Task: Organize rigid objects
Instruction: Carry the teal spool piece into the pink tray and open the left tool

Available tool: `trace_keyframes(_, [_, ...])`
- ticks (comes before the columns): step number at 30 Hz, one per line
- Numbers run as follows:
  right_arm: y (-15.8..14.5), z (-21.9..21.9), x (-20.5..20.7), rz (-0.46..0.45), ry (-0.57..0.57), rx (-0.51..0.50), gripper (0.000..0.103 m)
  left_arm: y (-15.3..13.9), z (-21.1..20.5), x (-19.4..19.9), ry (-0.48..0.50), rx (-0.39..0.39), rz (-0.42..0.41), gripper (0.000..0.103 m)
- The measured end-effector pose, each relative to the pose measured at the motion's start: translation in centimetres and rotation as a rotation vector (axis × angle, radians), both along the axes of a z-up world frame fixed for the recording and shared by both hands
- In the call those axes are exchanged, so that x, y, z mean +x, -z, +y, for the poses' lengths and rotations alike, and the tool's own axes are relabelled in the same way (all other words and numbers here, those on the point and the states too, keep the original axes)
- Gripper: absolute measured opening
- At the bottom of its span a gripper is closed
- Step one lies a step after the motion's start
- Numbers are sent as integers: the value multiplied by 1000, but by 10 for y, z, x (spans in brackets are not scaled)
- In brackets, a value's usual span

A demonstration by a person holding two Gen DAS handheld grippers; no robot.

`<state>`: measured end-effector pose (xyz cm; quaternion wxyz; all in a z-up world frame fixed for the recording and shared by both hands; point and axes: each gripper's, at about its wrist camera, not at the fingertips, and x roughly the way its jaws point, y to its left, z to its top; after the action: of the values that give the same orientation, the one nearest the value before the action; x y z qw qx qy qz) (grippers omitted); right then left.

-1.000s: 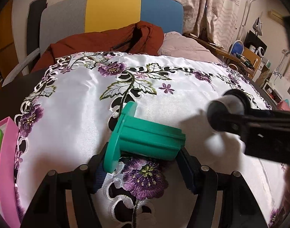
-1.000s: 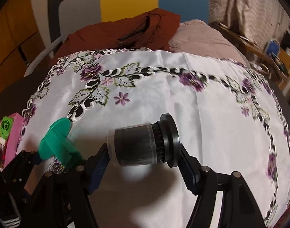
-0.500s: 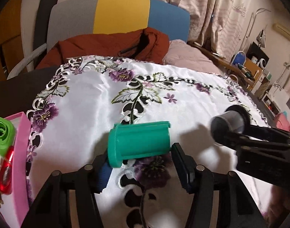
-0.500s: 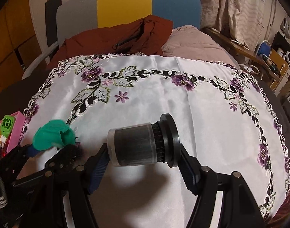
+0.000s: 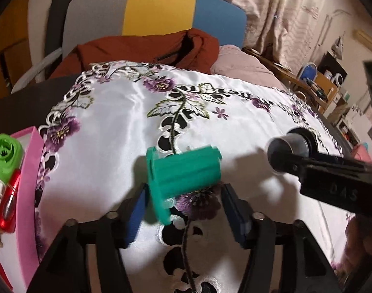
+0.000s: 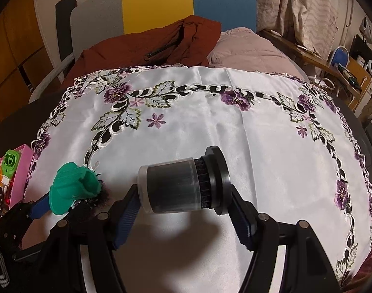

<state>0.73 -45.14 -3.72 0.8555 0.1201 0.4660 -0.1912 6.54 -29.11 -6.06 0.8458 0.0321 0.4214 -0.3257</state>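
A teal flanged spool lies tilted and blurred between the fingers of my left gripper, over a purple flower on the white embroidered cloth. The jaws are opening. The left pad is close to the spool's flange, while the right pad stands apart from its end. The right wrist view shows the spool at lower left. My right gripper is shut lengthways on a black cylinder with a clear cap, held above the cloth. From the left wrist, that cylinder appears at right.
A pink box at the left table edge holds a light-green piece and a red item. Behind the table stands a grey, yellow and blue chair with a rust jacket draped on it. Cluttered shelves fill the far right.
A second ago my left pads clamped the spool end to end. The jaws then narrowed and have widened again, and the spool now sits tilted between them. The right gripper kept still.
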Motion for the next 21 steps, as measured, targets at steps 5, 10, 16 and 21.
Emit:
trace_keyframes(5, [-1, -3, -1, -14, 17, 17, 70, -4, 0, 9, -57, -48, 28, 95])
trace_keyframes(10, [3, -14, -4, -13, 52, 84, 70, 0, -7, 24, -111, -43, 75, 85])
trace_keyframes(16, [3, -15, -3, -15, 58, 86, 70, 3, -4, 20, -63, -22, 69, 59])
trace_keyframes(21, [3, -10, -1, -11, 34, 73, 70, -10, 15, 6, -58, -84, 65, 59])
